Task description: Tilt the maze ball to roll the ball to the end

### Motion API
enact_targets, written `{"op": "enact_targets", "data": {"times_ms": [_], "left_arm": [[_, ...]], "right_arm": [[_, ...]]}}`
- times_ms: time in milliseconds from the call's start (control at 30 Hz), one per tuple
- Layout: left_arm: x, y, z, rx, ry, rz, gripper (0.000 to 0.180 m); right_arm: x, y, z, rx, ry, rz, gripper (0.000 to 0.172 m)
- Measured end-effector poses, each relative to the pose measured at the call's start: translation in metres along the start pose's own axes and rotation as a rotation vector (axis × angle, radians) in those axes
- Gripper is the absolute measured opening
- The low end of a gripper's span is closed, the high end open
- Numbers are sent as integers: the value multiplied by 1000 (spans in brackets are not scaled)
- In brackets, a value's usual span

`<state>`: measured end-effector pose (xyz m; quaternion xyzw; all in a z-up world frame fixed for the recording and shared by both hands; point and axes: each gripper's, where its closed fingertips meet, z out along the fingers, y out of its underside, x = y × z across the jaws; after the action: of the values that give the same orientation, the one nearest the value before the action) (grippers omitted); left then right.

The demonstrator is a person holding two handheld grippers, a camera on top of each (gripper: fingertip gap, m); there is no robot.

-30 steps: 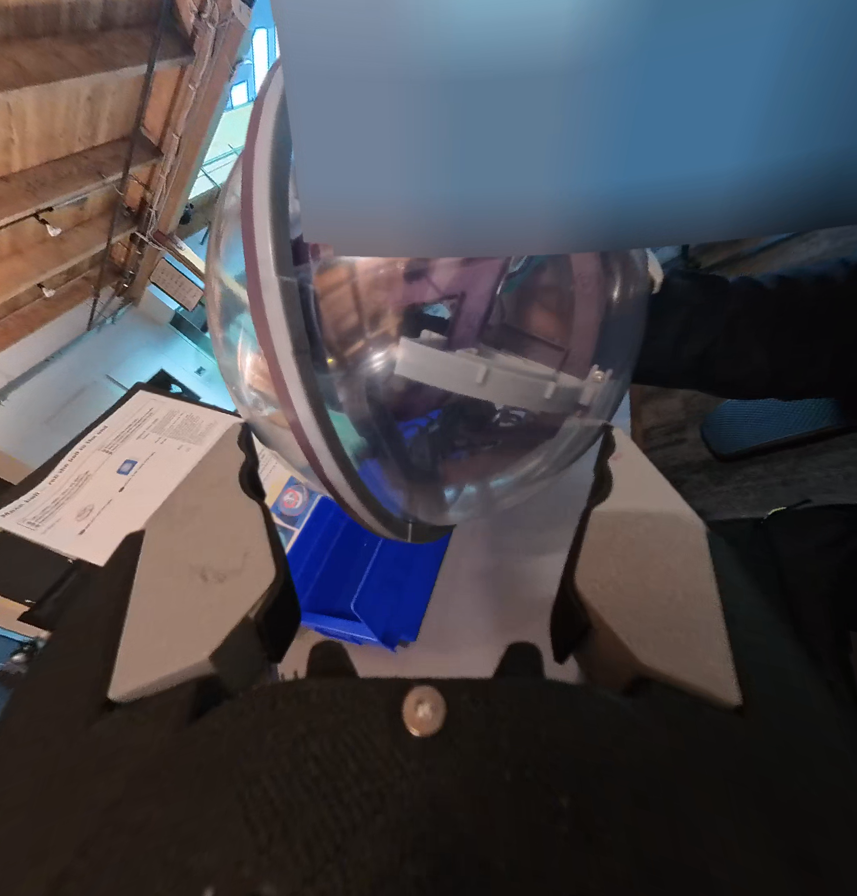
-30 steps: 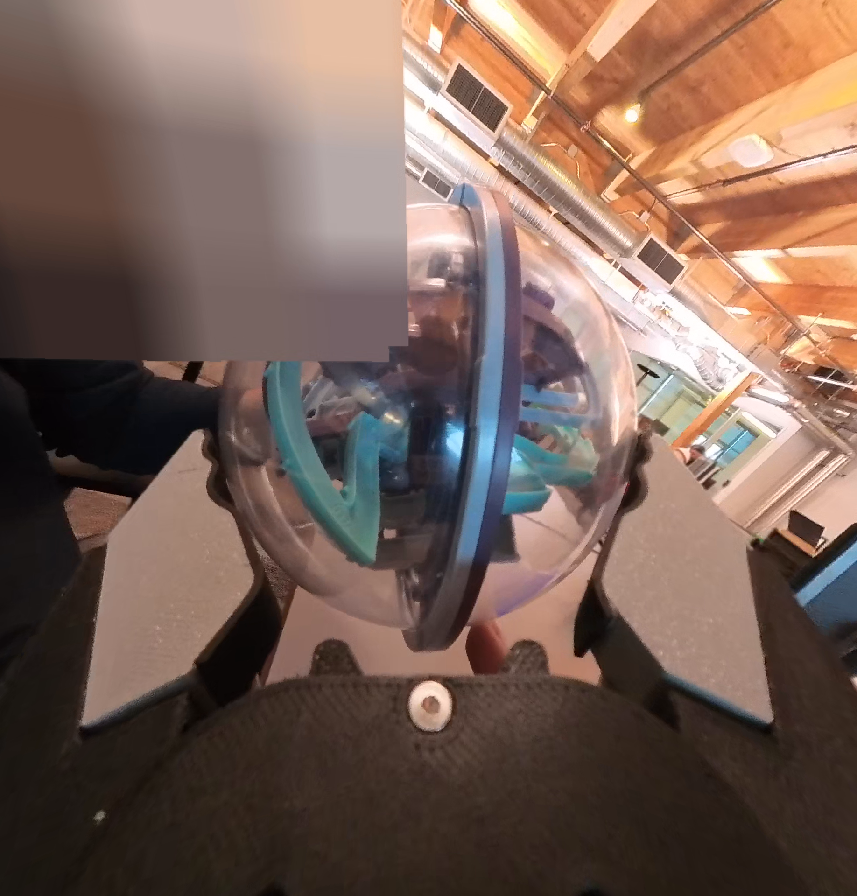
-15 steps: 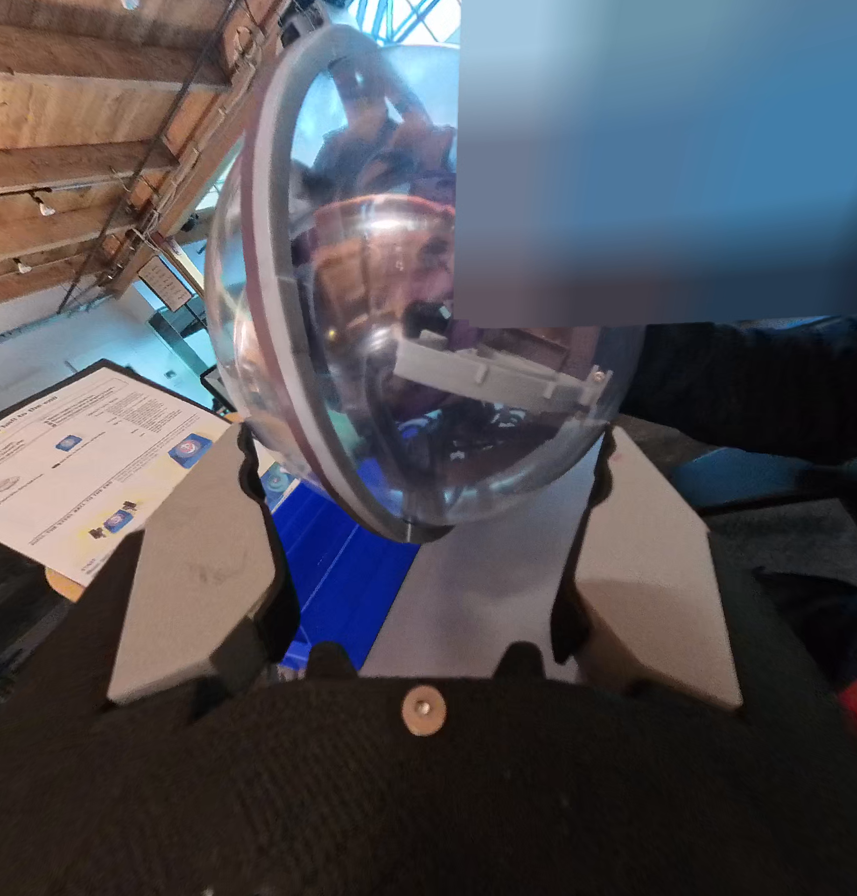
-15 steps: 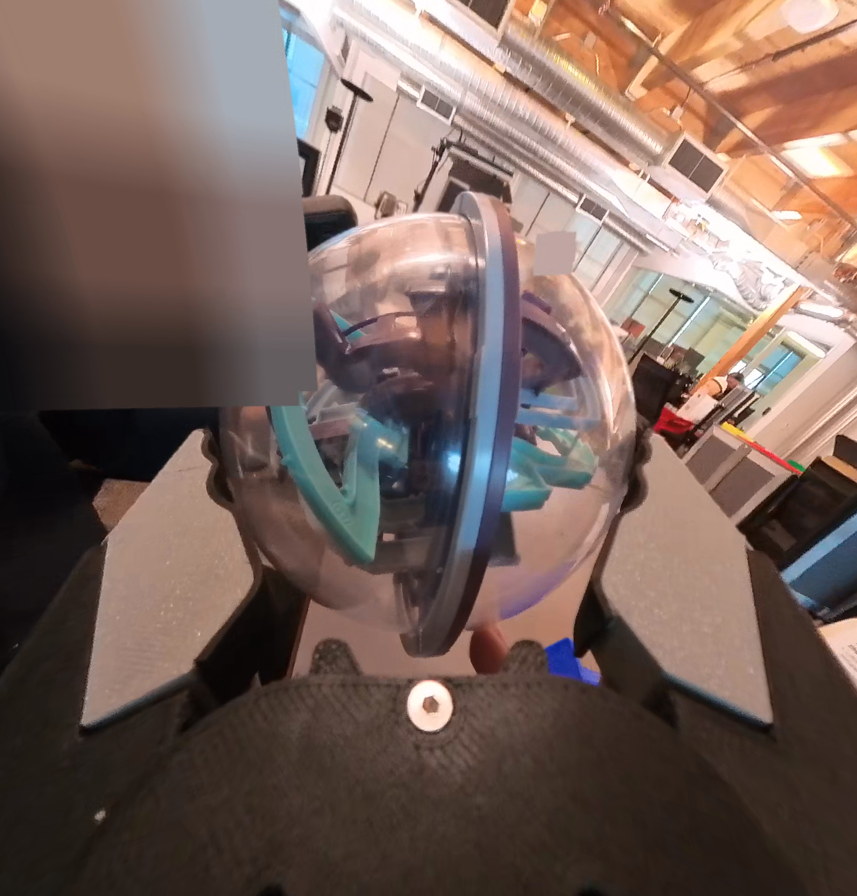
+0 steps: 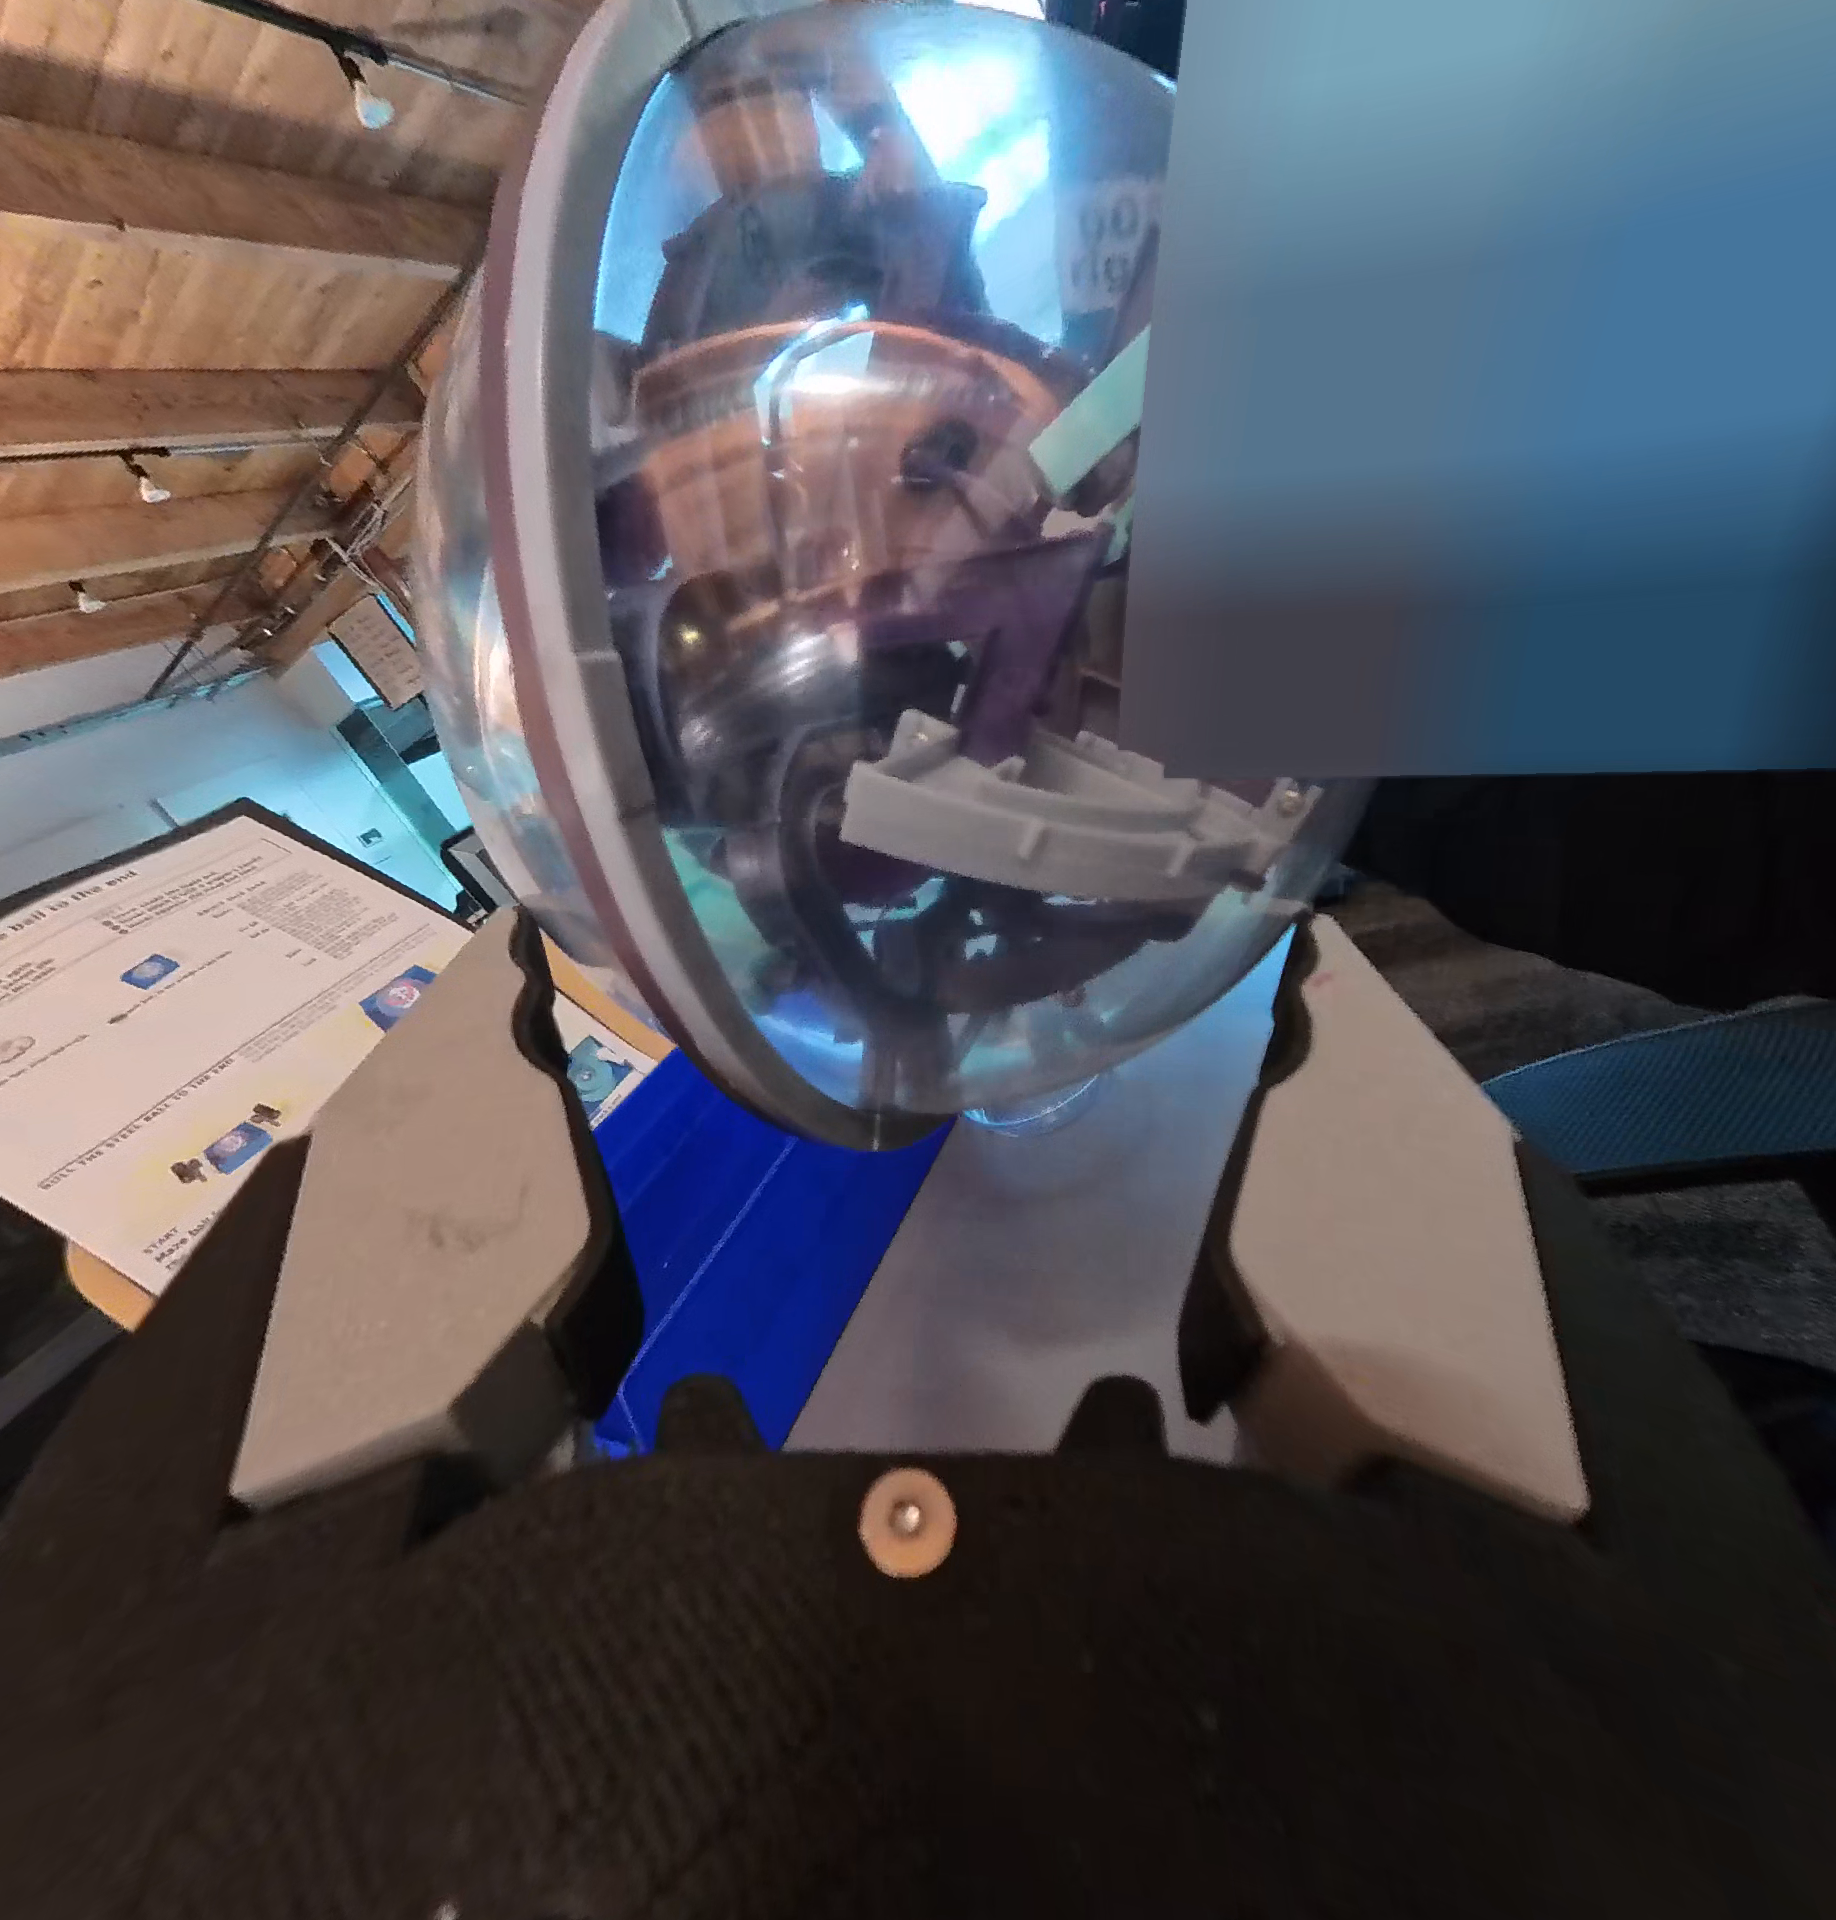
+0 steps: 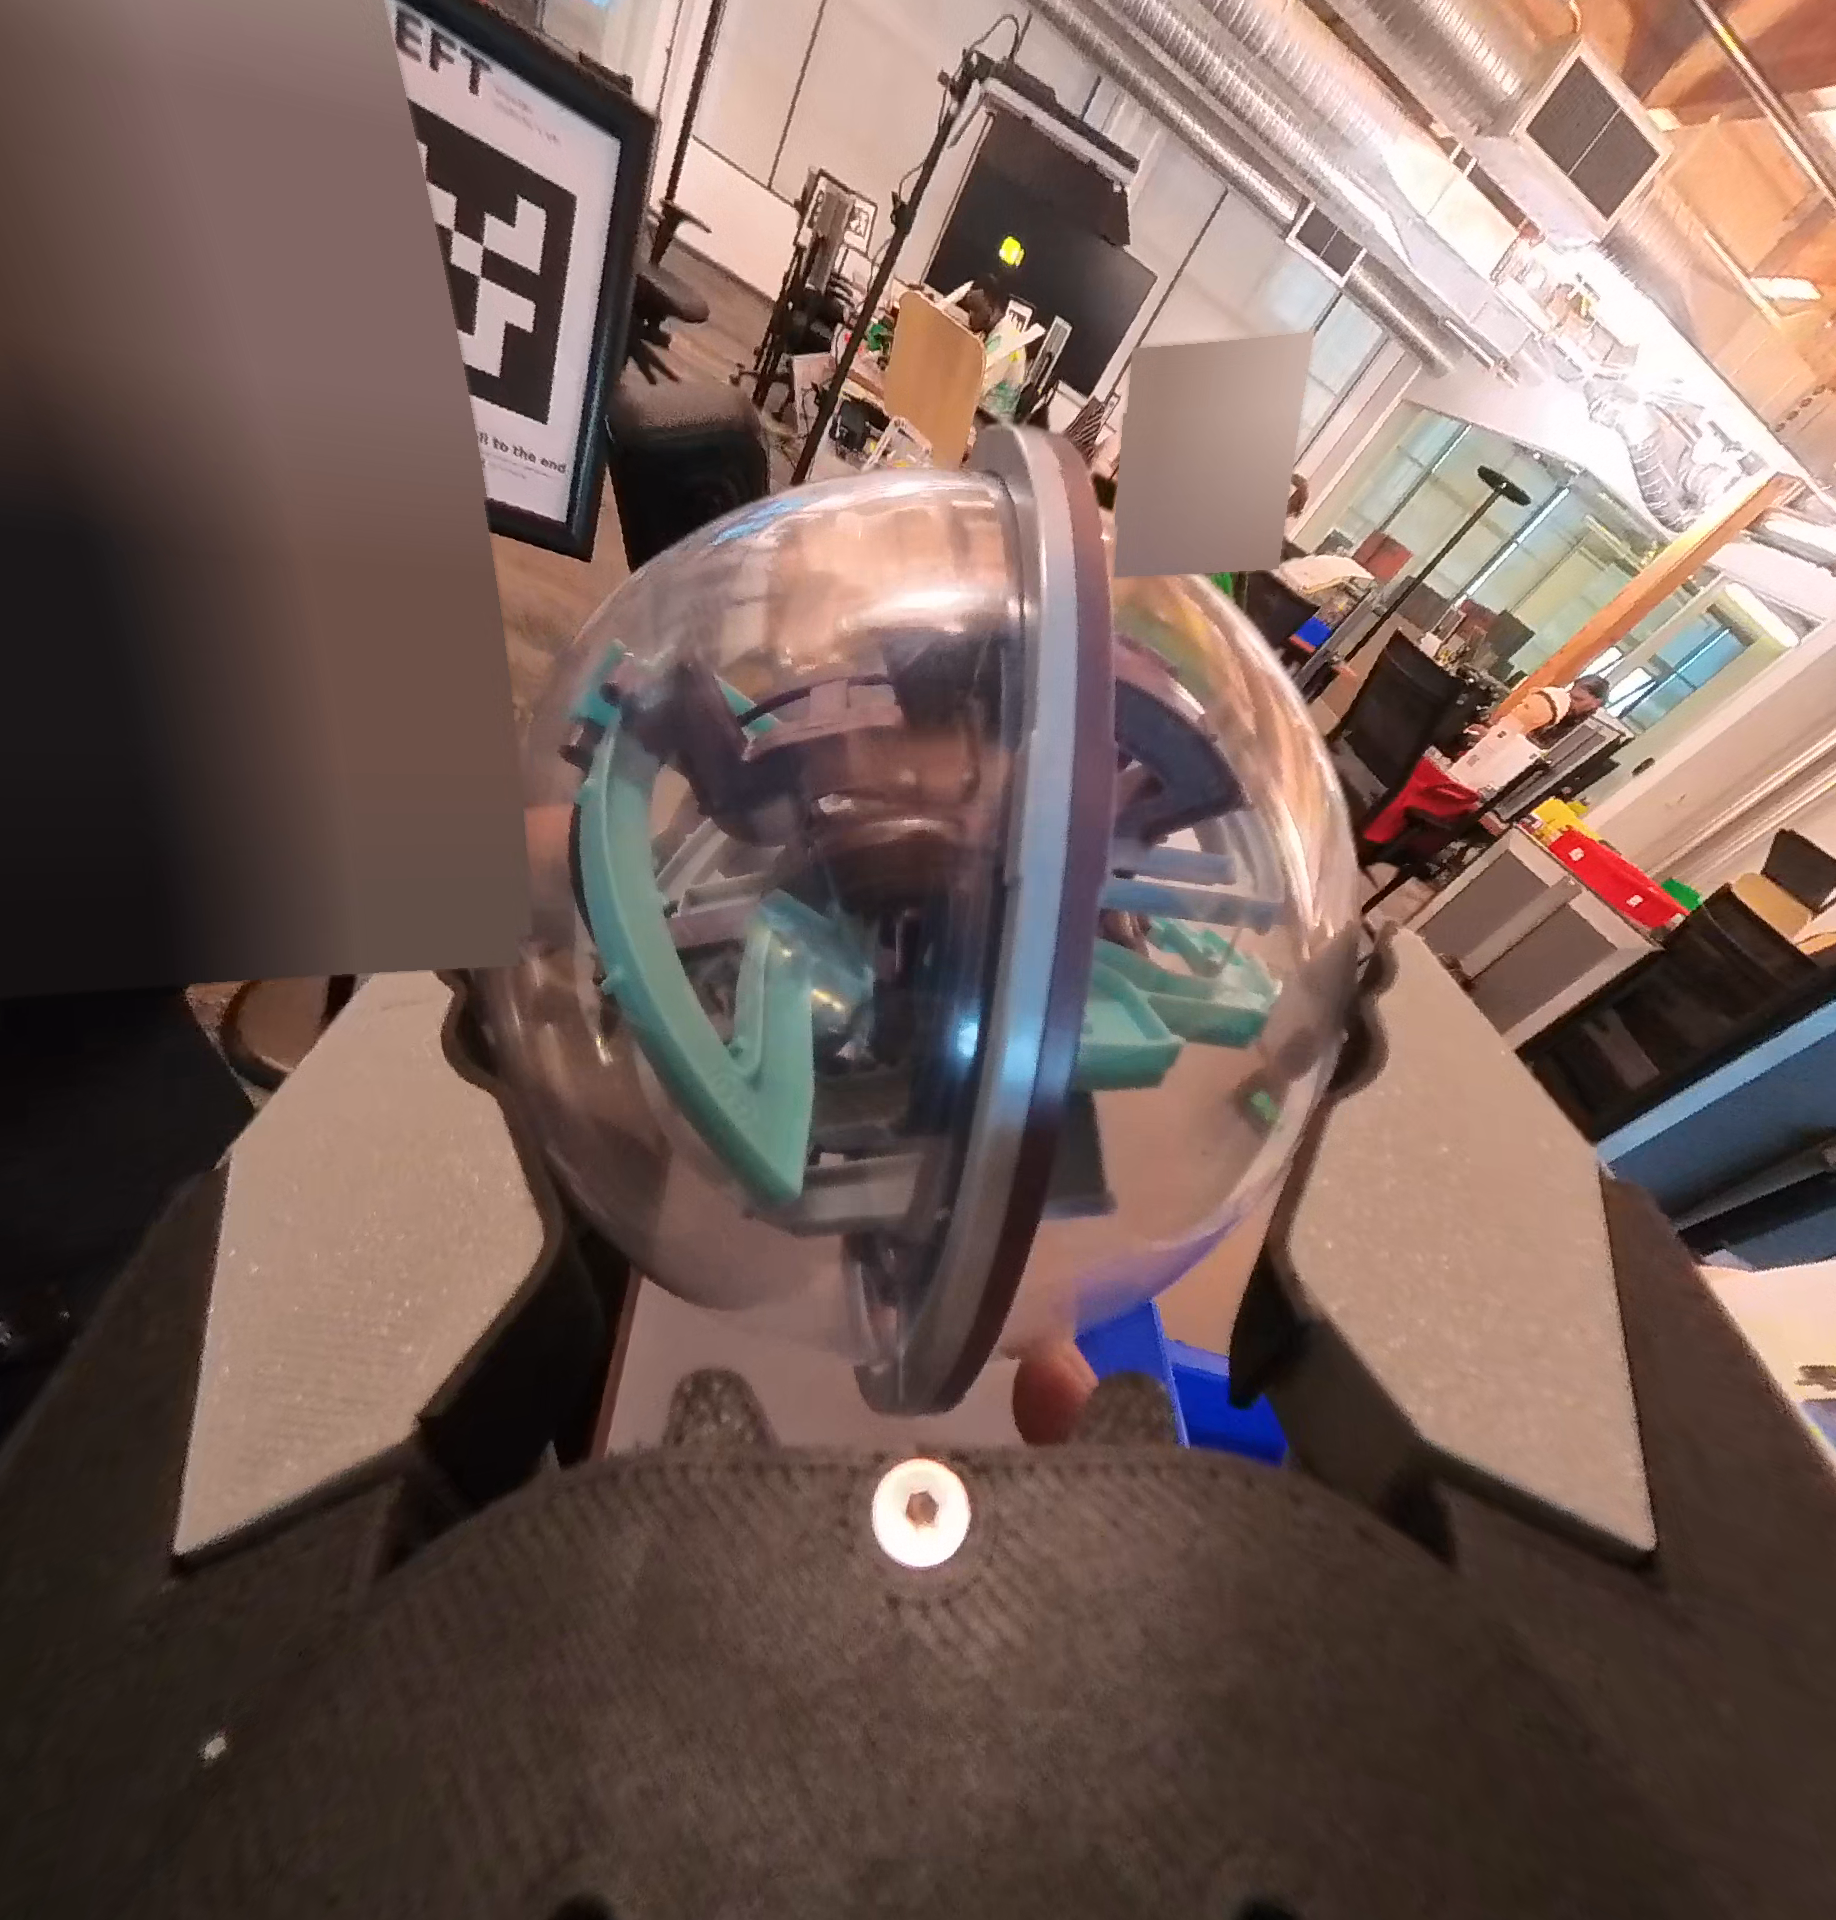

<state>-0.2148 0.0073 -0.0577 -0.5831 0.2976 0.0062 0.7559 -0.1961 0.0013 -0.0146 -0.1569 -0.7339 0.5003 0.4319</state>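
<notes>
the maze ball [image 6: 935, 935], a clear sphere, is held off the bench, pinched by the left gripper [image 5: 909, 945] and right gripper [image 6: 909, 997]. its smooth shell could slip; the tiny ball inside isn't discernible, so overtilting may drop it off its track.

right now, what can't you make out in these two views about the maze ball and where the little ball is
- Little steel ball: not findable in either view; reflections and motion blur on the clear shell of the maze ball hide it.
- Track end: not identifiable among the teal and grey pieces.
- Upper right of the ball, left wrist view: covered by a blur patch.
- Left side of the ball, right wrist view: partly covered by a blur patch.
- The other hand-held gripper: unseen in each view.
</notes>
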Motion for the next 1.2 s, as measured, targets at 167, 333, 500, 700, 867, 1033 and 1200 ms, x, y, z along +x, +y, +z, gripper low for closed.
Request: {"op": "enact_targets", "data": {"times_ms": [167,333,500,700,867,1033,1200], "left_arm": [[-6,-2,-1,-7,-6,-114,134],[-12,-7,-4,8,-20,-180,134],[-16,-7,-5,-12,-21,-257,135],[-22,-9,-3,19,-8,-288,135],[-24,-12,1,35,-2,-280,135],[-31,-20,4,57,7,-239,134],[-42,-36,6,72,9,-114,134]], "right_arm": [[10,-6,5,-24,-23,88,157],[17,-11,10,-43,-48,154,157],[24,-13,17,-96,-65,204,157],[30,-21,23,-194,-60,186,157],[32,-27,24,-260,-53,146,157],[37,-36,22,-281,-33,105,157],[41,-51,18,-245,4,-2,157]]}}
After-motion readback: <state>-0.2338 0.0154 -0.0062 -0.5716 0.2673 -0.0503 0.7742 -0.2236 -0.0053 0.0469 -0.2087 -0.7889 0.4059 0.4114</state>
